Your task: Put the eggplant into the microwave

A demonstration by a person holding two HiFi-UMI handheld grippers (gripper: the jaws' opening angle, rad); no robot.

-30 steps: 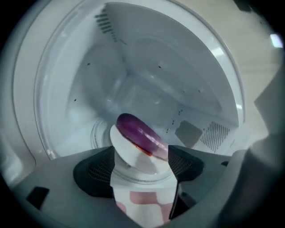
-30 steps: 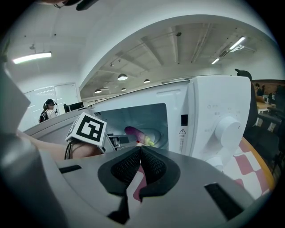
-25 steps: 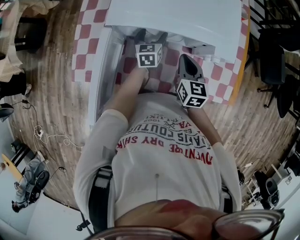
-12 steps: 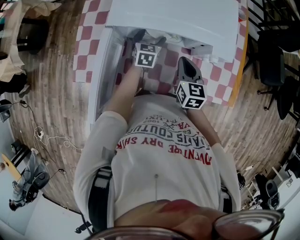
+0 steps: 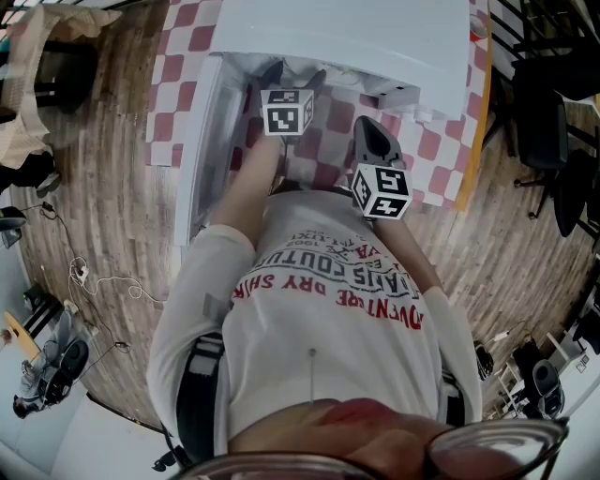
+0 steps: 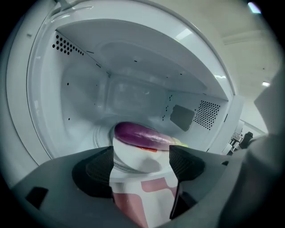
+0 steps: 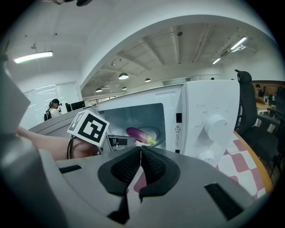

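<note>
A purple eggplant [image 6: 142, 136] lies on a white plate [image 6: 133, 159] inside the open white microwave [image 6: 80, 89]. My left gripper [image 6: 141, 161] is open at the oven's mouth; the eggplant sits just beyond its fingertips, apart from both jaws. From the head view the left gripper [image 5: 291, 73] reaches into the microwave [image 5: 347, 28]. My right gripper [image 7: 140, 153] is shut on nothing and hangs back in front of the microwave [image 7: 209, 124]. Its view shows the eggplant [image 7: 139, 133] in the cavity and the left gripper's marker cube [image 7: 89, 127].
The microwave door [image 5: 202, 141] swings open to the left. The oven stands on a red-and-white checked tablecloth [image 5: 431, 150]. Its control knobs [image 7: 216, 127] are at the right of the cavity. Black chairs [image 5: 553, 131] stand at the right on the wooden floor.
The left gripper has crept slightly leftward and deeper toward the microwave cavity. The right gripper has hardly moved.
</note>
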